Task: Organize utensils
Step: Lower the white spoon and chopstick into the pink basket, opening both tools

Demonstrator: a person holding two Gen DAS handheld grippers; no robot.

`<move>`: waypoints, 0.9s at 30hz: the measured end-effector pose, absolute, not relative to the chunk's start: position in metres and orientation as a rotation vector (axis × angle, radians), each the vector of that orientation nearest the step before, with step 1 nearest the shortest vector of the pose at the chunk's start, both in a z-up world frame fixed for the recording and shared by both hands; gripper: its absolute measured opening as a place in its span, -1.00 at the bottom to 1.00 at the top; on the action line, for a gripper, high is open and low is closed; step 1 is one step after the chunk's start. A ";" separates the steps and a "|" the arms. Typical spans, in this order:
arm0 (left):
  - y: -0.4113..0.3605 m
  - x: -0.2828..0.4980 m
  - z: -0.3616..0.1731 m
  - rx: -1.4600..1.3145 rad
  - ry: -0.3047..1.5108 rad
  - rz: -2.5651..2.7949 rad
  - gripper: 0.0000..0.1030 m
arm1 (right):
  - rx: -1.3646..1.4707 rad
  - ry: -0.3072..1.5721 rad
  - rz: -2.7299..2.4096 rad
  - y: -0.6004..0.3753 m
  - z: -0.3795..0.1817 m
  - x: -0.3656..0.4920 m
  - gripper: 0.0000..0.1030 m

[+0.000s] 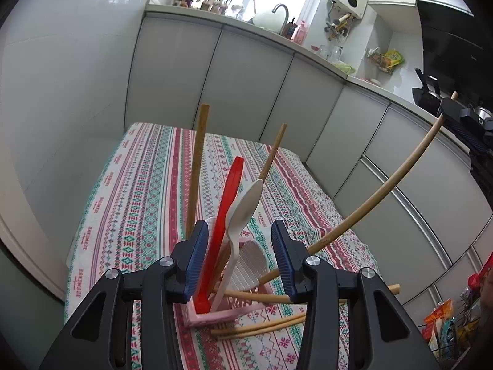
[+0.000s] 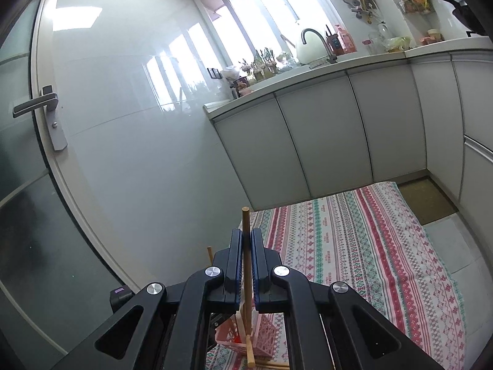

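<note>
Clearly the pink basket (image 1: 215, 313) is the weak spot: it sits tilted on the striped table (image 1: 148, 191), crowded with a red spatula (image 1: 225, 215), a white spoon (image 1: 243, 212) and upright wooden sticks, and a nudge could tip it over. The left tool (image 1: 235, 260) stands open — its pads either side of the red and white handles, pressing on neither — so pulling back carelessly could drag one out. The right tool (image 2: 245, 265) is clamped shut on a wooden chopstick (image 2: 246, 237); a thin round stick may pivot or slip, missing the basket and joining the loose chopsticks (image 1: 262, 328) beside it.

Only the left view shows the basket's contents and the stick's long span. Only the right view shows the pinch itself — and the stick's lower end hanging just in front of the basket.
</note>
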State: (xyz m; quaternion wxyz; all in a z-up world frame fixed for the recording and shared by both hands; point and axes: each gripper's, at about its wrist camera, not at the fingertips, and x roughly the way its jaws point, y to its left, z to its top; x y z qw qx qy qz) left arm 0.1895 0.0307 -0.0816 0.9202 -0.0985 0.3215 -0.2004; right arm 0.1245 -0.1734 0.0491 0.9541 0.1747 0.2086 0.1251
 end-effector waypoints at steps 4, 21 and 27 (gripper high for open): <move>0.042 0.182 -0.068 -0.226 0.702 -0.376 0.15 | 0.348 0.416 0.265 -0.170 0.053 0.125 -0.90; 0.086 0.155 -0.085 -0.192 0.997 -0.115 0.35 | 0.192 0.419 0.249 -0.120 0.044 0.138 -0.90; 0.086 0.155 -0.080 -0.178 0.990 -0.126 0.35 | 0.143 0.440 0.236 -0.102 0.032 0.145 -0.90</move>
